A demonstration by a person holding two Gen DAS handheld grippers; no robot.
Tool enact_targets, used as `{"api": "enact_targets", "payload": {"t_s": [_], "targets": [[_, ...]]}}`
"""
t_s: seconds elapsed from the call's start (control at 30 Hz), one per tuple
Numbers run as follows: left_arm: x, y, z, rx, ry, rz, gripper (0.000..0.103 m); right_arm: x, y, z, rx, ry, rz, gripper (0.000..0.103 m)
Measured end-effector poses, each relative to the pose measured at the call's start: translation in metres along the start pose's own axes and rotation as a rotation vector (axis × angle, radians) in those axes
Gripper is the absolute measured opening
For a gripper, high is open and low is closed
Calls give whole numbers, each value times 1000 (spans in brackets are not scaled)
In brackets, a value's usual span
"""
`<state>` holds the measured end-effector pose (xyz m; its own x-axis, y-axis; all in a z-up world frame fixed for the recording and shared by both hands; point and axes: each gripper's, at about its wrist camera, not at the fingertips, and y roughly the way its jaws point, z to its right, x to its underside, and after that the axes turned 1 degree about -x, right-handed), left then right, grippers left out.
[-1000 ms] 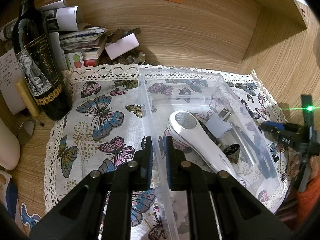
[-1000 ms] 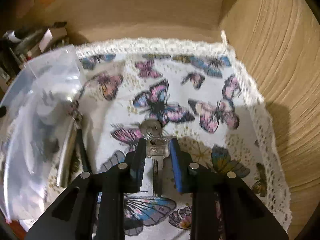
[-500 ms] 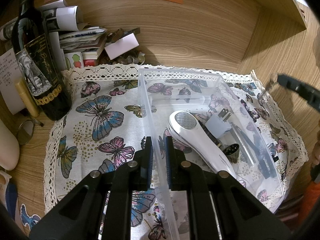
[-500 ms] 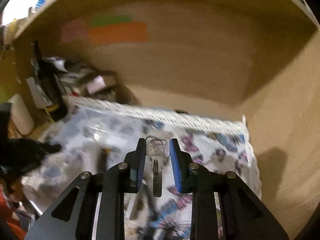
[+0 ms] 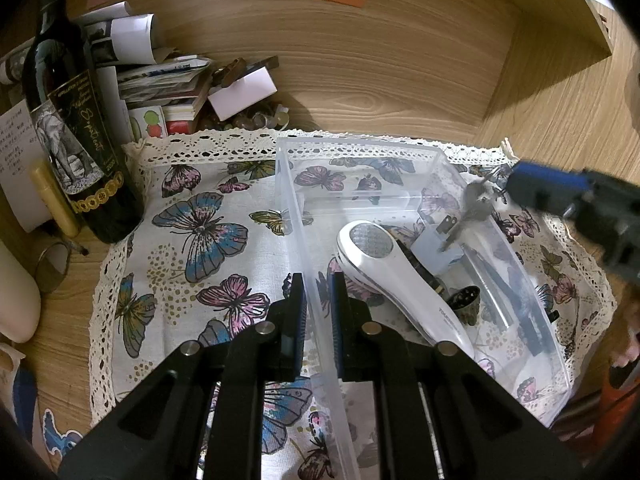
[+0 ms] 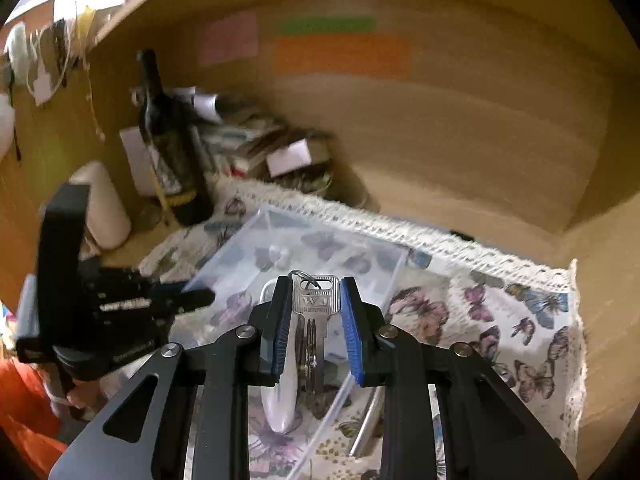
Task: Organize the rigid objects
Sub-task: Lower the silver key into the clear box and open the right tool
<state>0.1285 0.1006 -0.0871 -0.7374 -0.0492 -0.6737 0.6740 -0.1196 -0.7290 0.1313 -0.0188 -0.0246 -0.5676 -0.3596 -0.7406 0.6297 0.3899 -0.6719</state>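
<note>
A clear plastic bin (image 5: 360, 152) sits on a butterfly cloth (image 5: 208, 232). In it lie a white handheld device (image 5: 400, 276), a white plug adapter (image 5: 436, 248), a small dark cup (image 5: 466, 300) and dark long tools (image 5: 508, 288). My left gripper (image 5: 318, 312) is shut on the bin's left wall. My right gripper (image 6: 314, 312) is shut on a silver key (image 6: 314, 312) with a ring, held in the air above the bin (image 6: 320, 256). In the left wrist view the key (image 5: 474, 208) hangs over the bin's right side.
A dark wine bottle (image 5: 76, 120) stands at the left on the cloth's corner. Stacked papers and small clutter (image 5: 180, 84) lie against the wooden back wall. A wooden side wall (image 5: 560, 100) closes the right. A white cylinder (image 6: 104, 208) stands left of the bottle.
My right gripper has lifted the key off the cloth at the right and carried it left, over the bin. My left gripper has kept its hold on the bin wall.
</note>
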Motion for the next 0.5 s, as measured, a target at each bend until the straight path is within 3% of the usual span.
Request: {"api": "enact_targets", "payload": {"t_s": [0.23,0.5], "targets": [[0,0,0,2,0,1,10,11,30,-7,-6,-26,-98,22],[0,0,0,1,3,0,10,10,41,-4,-18,1,-131,22]]}}
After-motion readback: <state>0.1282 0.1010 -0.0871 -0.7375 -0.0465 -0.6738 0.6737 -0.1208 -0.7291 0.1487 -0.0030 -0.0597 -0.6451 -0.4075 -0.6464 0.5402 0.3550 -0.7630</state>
